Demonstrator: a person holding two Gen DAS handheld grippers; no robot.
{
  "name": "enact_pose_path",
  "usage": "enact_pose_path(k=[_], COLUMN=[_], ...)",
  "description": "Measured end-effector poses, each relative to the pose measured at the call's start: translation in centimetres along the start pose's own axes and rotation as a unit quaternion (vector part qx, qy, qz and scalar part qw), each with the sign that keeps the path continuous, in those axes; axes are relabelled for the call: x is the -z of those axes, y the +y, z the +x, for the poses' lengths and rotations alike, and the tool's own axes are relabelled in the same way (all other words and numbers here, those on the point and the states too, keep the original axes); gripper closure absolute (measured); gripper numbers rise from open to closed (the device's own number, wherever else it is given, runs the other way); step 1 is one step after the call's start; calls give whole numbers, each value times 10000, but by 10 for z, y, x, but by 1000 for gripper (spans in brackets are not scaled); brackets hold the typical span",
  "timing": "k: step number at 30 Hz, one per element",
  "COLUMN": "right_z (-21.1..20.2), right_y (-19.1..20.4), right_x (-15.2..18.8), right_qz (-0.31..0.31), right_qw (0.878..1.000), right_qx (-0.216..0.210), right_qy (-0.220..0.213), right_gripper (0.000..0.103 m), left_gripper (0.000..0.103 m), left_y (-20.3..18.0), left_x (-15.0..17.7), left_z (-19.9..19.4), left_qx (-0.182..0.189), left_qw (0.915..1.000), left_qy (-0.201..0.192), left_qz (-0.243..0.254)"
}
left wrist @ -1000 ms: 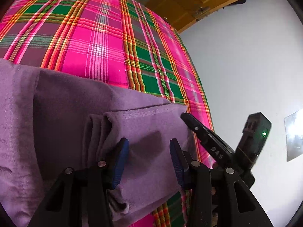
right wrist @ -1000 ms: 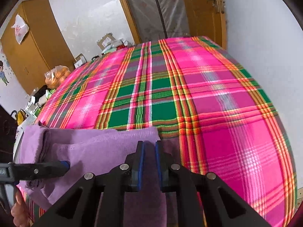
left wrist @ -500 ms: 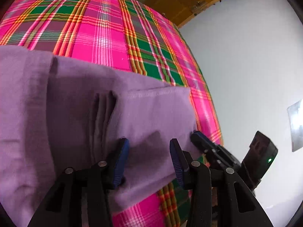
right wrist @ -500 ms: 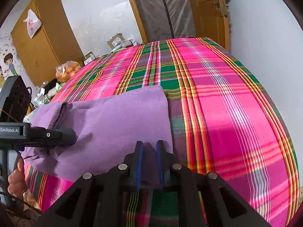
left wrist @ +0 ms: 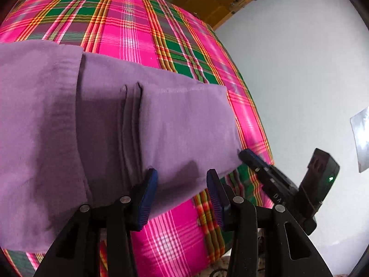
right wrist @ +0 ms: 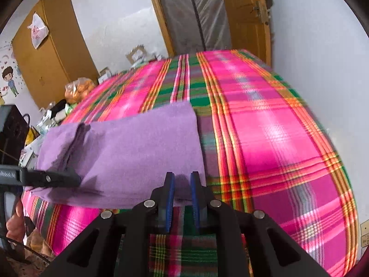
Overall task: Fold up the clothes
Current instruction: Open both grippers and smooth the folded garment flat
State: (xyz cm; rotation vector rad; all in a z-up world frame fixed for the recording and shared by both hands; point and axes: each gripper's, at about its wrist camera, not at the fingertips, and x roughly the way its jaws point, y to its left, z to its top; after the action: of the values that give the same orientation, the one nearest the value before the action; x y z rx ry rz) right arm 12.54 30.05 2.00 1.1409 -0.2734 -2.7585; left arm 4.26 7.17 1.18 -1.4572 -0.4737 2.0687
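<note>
Left tool [left wrist: 182, 192] gapes wide over the purple garment [left wrist: 180, 124]; right tool [right wrist: 182, 198] narrow, grip unclear; wardrobe [right wrist: 50, 53] beyond the bed [right wrist: 276, 127].

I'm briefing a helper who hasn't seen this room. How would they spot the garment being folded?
Find the bed with the pink and green plaid blanket. At its near edge lies a folded purple garment, flat on the blanket. It is the only plain, single-coloured cloth there.

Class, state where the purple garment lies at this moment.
The purple garment lies folded on the plaid bedspread near its front edge, left of centre in the right wrist view, just ahead of both tongs.
</note>
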Motion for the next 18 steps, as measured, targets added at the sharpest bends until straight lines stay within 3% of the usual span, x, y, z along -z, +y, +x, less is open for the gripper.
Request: enact_pose_path(k=[7, 13, 18], right_z=[2, 18, 27], right_y=[25, 54, 83], right_x=[-9, -10, -10], right_qz=[-249, -539, -817], right_qw=[9993, 9971, 9928], right_qx=[-284, -539, -867], right_qy=[-87, 69, 137], right_gripper=[89, 89, 88], left_gripper=[57, 57, 57], left_y=[0, 13, 36], left_x=[11, 17, 16], left_z=[-7, -41, -73], left_qx=[29, 321, 257], left_qw=[9998, 9993, 9977], left_qy=[188, -184, -559], left_qz=[72, -38, -284])
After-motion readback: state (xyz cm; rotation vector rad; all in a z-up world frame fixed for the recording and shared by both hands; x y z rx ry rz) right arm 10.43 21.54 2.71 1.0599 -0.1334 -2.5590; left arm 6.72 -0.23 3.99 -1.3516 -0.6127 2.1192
